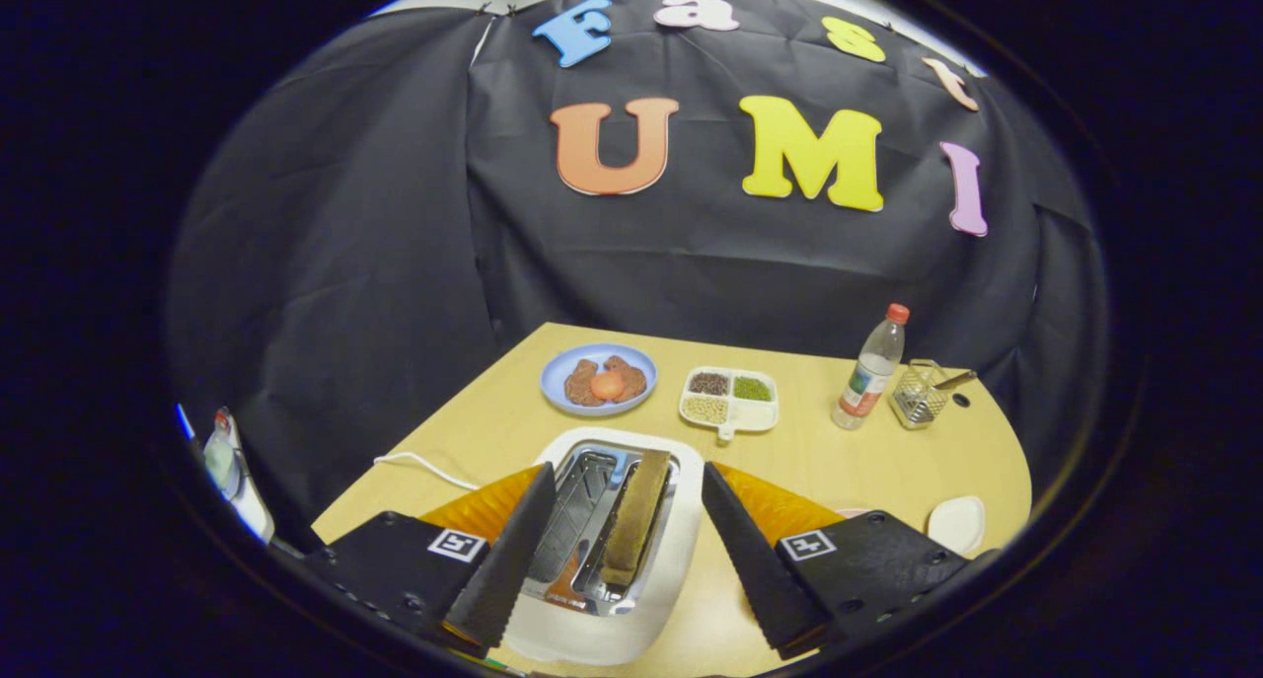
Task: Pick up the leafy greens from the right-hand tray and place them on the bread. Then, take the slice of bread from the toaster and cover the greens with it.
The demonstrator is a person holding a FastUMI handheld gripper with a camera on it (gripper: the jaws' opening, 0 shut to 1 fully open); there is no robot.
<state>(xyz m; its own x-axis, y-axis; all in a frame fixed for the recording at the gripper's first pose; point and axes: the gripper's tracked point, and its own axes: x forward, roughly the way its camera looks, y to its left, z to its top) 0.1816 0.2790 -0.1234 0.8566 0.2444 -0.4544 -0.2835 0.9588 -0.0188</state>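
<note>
Gripper view looks down over a tan table point(849, 461) with the gripper point(620, 555) spread wide at the lower middle of the frame, its two black ridged fingers point(508, 560) apart and grasping nothing. Between them sits the white toaster point(602, 629), its metal top showing two slots; a browned slice of bread point(633, 515) stands on edge in the right slot, tilted a little, while the left slot looks empty. Neither finger touches the toaster or the slice. Beyond the toaster, toward the middle of the frame, a blue plate point(598, 378) holds brown pieces with an orange round thing on top. Just right of it lies a white divided tray point(730, 400) with dark, green and pale contents in its compartments; what exactly they are is too small to tell. Further right stands a clear bottle point(870, 367) with a red cap, upright, and beside it a wire basket point(920, 394). At the lower right, near the right finger, lies a small white dish point(957, 523). A white cable point(424, 466) runs from the toaster to the left.
</note>
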